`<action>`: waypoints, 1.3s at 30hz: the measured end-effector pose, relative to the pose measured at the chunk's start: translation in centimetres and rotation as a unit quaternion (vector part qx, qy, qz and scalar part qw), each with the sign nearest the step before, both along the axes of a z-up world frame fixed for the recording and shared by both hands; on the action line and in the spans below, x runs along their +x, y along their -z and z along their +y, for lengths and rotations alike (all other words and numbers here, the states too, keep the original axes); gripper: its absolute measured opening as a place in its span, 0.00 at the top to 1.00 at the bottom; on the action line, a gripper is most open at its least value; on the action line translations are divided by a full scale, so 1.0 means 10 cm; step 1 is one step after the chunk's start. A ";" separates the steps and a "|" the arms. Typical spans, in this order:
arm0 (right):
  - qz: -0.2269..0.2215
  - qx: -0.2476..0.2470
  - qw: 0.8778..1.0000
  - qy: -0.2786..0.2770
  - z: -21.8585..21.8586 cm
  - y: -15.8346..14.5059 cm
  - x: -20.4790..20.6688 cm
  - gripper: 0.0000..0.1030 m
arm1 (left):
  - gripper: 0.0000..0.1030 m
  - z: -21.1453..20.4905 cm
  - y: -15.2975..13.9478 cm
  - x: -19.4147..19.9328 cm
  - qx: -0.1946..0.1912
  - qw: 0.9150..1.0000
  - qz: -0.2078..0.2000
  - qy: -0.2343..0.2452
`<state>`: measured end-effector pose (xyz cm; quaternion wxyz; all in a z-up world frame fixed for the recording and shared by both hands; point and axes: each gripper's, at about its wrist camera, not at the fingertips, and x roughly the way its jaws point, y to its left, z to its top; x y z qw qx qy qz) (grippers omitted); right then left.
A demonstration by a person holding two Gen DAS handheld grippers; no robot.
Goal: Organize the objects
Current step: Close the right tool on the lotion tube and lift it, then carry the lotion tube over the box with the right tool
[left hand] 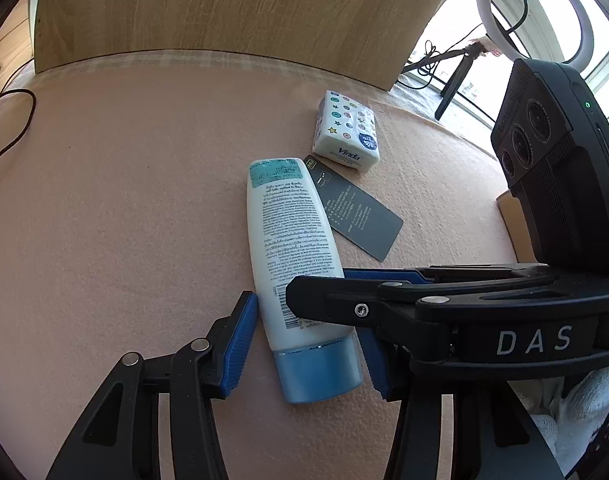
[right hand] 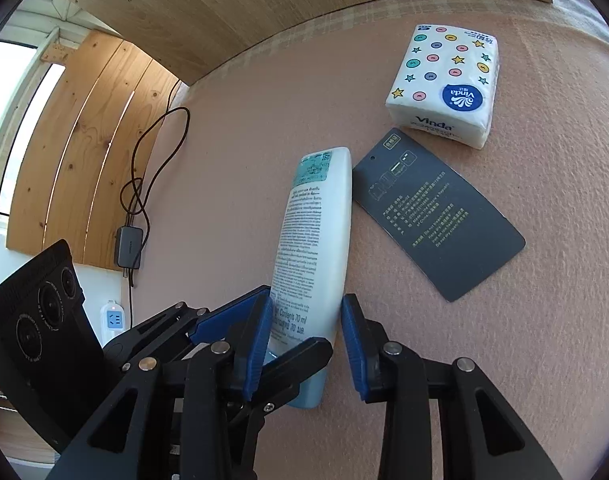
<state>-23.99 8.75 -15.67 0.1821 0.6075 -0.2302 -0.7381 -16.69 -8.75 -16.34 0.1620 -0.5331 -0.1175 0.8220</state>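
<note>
A white tube with a blue cap (left hand: 288, 232) lies on the pink cloth, cap toward me. My left gripper (left hand: 304, 336) straddles its cap end, with a thin gap showing beside the left pad. My right gripper (left hand: 320, 288) comes in sideways from the right, one finger across the tube's barcode. In the right wrist view my right gripper (right hand: 306, 308) has both blue pads against the sides of the tube (right hand: 316, 232). A grey printed card (left hand: 356, 212) (right hand: 436, 216) lies just right of the tube. Beyond it sits a white tissue pack (left hand: 346, 128) (right hand: 444, 84).
A wooden board (left hand: 224, 12) stands along the back of the pink cloth (left hand: 124, 200). A ring light (left hand: 536, 8) stands at the far right by a window. A black cable (right hand: 144, 168), an adapter (right hand: 128, 246) and a power strip (right hand: 112, 318) lie off the left edge.
</note>
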 end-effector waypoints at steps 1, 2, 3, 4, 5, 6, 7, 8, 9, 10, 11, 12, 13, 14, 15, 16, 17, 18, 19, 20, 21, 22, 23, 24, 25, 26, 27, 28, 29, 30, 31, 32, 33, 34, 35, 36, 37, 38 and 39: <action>0.002 0.001 1.000 0.000 0.01 -0.02 0.03 0.69 | 0.48 0.02 -0.01 0.01 -0.001 1.000 0.001 0.001; 0.005 0.002 1.000 0.000 0.03 -0.03 0.05 0.69 | 0.48 0.04 -0.03 0.03 -0.001 1.000 0.003 0.002; 0.008 -0.001 1.000 0.002 0.06 -0.05 0.08 0.70 | 0.49 0.06 -0.04 0.05 -0.001 1.000 0.004 0.003; 0.009 -0.007 1.000 0.005 0.10 -0.07 0.11 0.70 | 0.49 0.09 -0.06 0.07 0.000 1.000 0.007 0.004; 0.009 -0.012 1.000 0.009 0.13 -0.08 0.14 0.70 | 0.49 0.12 -0.09 0.09 0.001 1.000 0.009 0.006; 0.010 -0.015 1.000 0.014 0.17 -0.10 0.17 0.70 | 0.49 0.16 -0.12 0.11 -0.001 1.000 0.013 0.008; 0.012 -0.016 1.000 0.017 0.20 -0.13 0.20 0.70 | 0.49 0.20 -0.15 0.12 -0.005 1.000 0.017 0.011; 0.016 -0.015 1.000 0.019 0.23 -0.15 0.23 0.71 | 0.49 0.25 -0.18 0.14 -0.008 1.000 0.020 0.013; 0.018 -0.014 1.000 0.022 0.26 -0.18 0.27 0.71 | 0.49 0.29 -0.20 0.16 -0.010 1.000 0.023 0.016; 0.020 -0.013 0.999 0.026 0.29 -0.21 0.31 0.71 | 0.49 0.34 -0.22 0.18 -0.010 0.999 0.026 0.019; 0.024 -0.012 0.999 0.030 0.34 -0.24 0.35 0.71 | 0.49 0.39 -0.25 0.19 -0.009 0.999 0.028 0.022; 0.027 -0.013 0.999 0.035 0.38 -0.27 0.39 0.71 | 0.49 0.43 -0.28 0.21 -0.009 0.999 0.031 0.025; 0.031 -0.014 0.999 0.041 0.43 -0.30 0.43 0.71 | 0.49 0.49 -0.31 0.22 -0.010 0.999 0.035 0.029; 0.035 -0.015 0.998 0.046 0.49 -0.34 0.47 0.71 | 0.49 0.55 -0.35 0.23 -0.011 0.999 0.039 0.033; 0.039 -0.015 0.998 0.050 0.55 -0.38 0.52 0.71 | 0.49 0.61 -0.39 0.25 -0.012 0.998 0.043 0.038; 0.043 -0.013 0.997 0.055 0.61 -0.42 0.57 0.71 | 0.49 0.68 -0.44 0.27 -0.013 0.998 0.047 0.042; 0.046 -0.012 0.997 0.061 0.68 -0.46 0.61 0.71 | 0.49 0.76 -0.48 0.28 -0.012 0.997 0.051 0.048; 0.050 -0.009 0.996 0.067 0.75 -0.50 0.65 0.71 | 0.49 0.83 -0.51 0.29 -0.011 0.997 0.054 0.054; 0.054 -0.006 0.996 0.072 0.83 -0.54 0.70 0.71 | 0.49 0.92 -0.55 0.29 -0.010 0.996 0.058 0.059; 0.058 -0.004 0.995 0.077 0.91 -0.57 0.74 0.71 | 0.49 1.01 -0.59 0.32 -0.009 0.996 0.062 0.066; 0.060 -0.002 0.995 0.083 0.99 -0.61 0.78 0.71 | 0.49 1.10 -0.62 0.33 -0.008 0.995 0.065 0.072; 0.064 -0.002 0.994 0.088 1.08 -0.63 0.82 0.71 | 0.49 1.19 -0.66 0.34 -0.007 0.995 0.068 0.078; 0.066 -0.002 0.993 0.094 1.18 -0.66 0.87 0.71 | 0.49 1.28 -0.69 0.35 -0.004 0.994 0.070 0.085; 0.068 -0.003 0.993 0.101 1.27 -0.68 0.91 0.71 | 0.49 1.39 -0.71 0.32 -0.001 0.993 0.072 0.092; 0.070 -0.003 0.992 0.108 1.35 -0.71 0.94 0.71 | 0.49 1.50 -0.73 0.31 0.003 0.992 0.073 0.098; 0.073 0.000 0.991 0.114 1.44 -0.73 0.99 0.71 | 0.49 1.62 -0.75 0.30 0.005 0.992 0.074 0.105; 0.075 0.002 0.990 0.122 1.54 -0.75 1.03 0.71 | 0.49 1.72 -0.78 0.30 0.006 0.991 0.076 0.112; 0.078 0.003 0.989 0.128 1.64 -0.77 1.08 0.71 | 0.49 1.82 -0.80 0.31 0.007 0.990 0.078 0.119; 0.079 0.004 0.988 0.136 1.73 -0.79 1.12 0.71 | 0.50 1.93 -0.83 0.32 0.009 0.989 0.080 0.125; 0.081 0.005 0.986 0.143 1.83 -0.81 1.16 0.71 | 0.50 2.04 -0.85 0.33 0.010 0.988 0.082 0.132; 0.083 0.007 0.985 0.150 1.92 -0.83 1.21 0.71 | 0.50 2.14 -0.88 0.34 0.012 0.987 0.083 0.139; 0.085 0.008 0.984 0.157 2.02 -0.84 1.26 0.72 | 0.50 2.25 -0.90 0.34 0.013 0.985 0.085 0.146; 0.087 0.010 0.983 0.164 2.12 -0.86 1.31 0.72 | 0.50 2.35 -0.91 0.35 0.015 0.984 0.086 0.154; 0.088 0.011 0.981 0.171 2.21 -0.87 1.36 0.72 | 0.50 2.46 -0.94 0.36 0.017 0.983 0.088 0.161; 0.089 0.013 0.980 0.177 2.30 -0.89 1.40 0.72 | 0.49 2.58 -0.94 0.35 0.017 0.981 0.089 0.169; 0.090 0.015 0.979 0.183 2.40 -0.90 1.46 0.72 | 0.49 2.69 -0.96 0.35 0.019 0.980 0.090 0.177; 0.091 0.016 0.977 0.190 2.49 -0.91 1.50 0.72 | 0.50 2.80 -0.96 0.35 0.020 0.979 0.091 0.184; 0.092 0.018 0.976 0.197 2.58 -0.92 1.55 0.72 | 0.50 2.90 -0.96 0.34 0.022 0.977 0.091 0.191; 0.092 0.019 0.975 0.204 2.67 -0.92 1.59 0.72 | 0.50 3.01 -0.96 0.33 0.024 0.976 0.091 0.197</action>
